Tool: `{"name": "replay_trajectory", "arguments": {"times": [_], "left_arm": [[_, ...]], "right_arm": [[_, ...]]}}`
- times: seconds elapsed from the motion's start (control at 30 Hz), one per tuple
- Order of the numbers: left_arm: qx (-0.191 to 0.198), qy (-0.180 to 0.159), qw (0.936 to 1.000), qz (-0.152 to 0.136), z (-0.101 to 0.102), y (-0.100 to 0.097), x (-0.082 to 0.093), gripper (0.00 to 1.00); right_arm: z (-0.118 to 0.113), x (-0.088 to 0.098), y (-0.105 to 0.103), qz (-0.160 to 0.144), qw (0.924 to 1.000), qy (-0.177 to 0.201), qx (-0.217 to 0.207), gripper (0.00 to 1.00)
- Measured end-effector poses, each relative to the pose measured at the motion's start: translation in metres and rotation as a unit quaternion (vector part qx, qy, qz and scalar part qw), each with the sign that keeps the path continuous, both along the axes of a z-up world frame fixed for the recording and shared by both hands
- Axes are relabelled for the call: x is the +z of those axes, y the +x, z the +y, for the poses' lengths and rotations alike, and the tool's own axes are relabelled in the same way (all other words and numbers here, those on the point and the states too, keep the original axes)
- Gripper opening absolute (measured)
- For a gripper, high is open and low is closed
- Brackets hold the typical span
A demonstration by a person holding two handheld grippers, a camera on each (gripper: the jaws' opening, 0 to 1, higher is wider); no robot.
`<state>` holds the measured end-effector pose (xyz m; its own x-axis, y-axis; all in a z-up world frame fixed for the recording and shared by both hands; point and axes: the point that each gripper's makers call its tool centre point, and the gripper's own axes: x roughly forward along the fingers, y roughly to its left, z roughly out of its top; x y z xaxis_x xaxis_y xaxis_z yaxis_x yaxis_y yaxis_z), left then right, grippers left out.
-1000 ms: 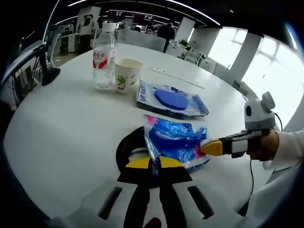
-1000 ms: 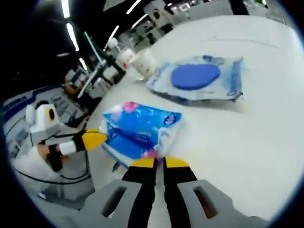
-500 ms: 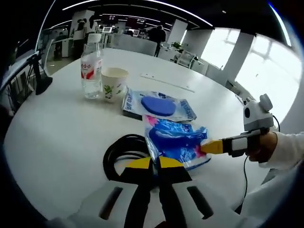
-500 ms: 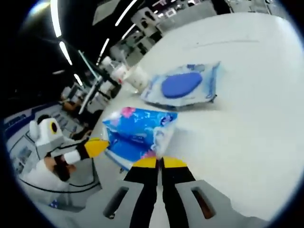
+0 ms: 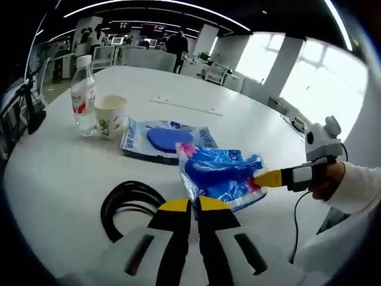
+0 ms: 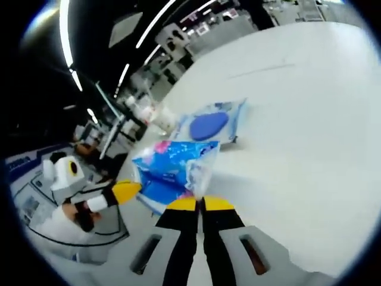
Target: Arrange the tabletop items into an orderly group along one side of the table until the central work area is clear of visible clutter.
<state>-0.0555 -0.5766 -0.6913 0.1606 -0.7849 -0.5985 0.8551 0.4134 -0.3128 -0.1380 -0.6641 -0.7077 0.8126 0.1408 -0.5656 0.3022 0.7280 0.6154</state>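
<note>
In the left gripper view, the left tongs [image 5: 191,205] at bottom centre are closed on the near edge of a blue packet [image 5: 219,179], and the right tongs [image 5: 262,179] pinch its far corner from the right. The packet sits mid-frame, raised above the white tabletop [image 5: 59,173]. A black cable [image 5: 128,205] coils at lower left. Behind the packet lies a flat wipes pack [image 5: 164,138]; a paper cup [image 5: 111,116] and water bottle [image 5: 83,104] stand at upper left.

In the right gripper view, the right tongs [image 6: 199,204] clamp the packet [image 6: 172,173], with the left tongs [image 6: 128,190] at its left edge.
</note>
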Motion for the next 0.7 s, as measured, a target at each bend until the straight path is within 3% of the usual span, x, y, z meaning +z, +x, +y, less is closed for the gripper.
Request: {"name": "replay_trajectory", "arguments": {"times": [0.4, 0.7], "left_arm": [[-0.040, 0.003, 0.9992, 0.007, -0.014, -0.026, -0.002, 0.00], [-0.079, -0.005, 0.9968, 0.008, -0.039, -0.048, 0.004, 0.00]], "right_arm": [[-0.011, 0.007, -0.027, -0.001, 0.9996, 0.002, -0.027, 0.00], [-0.028, 0.010, -0.056, -0.003, 0.9980, 0.004, -0.062, 0.00]]}}
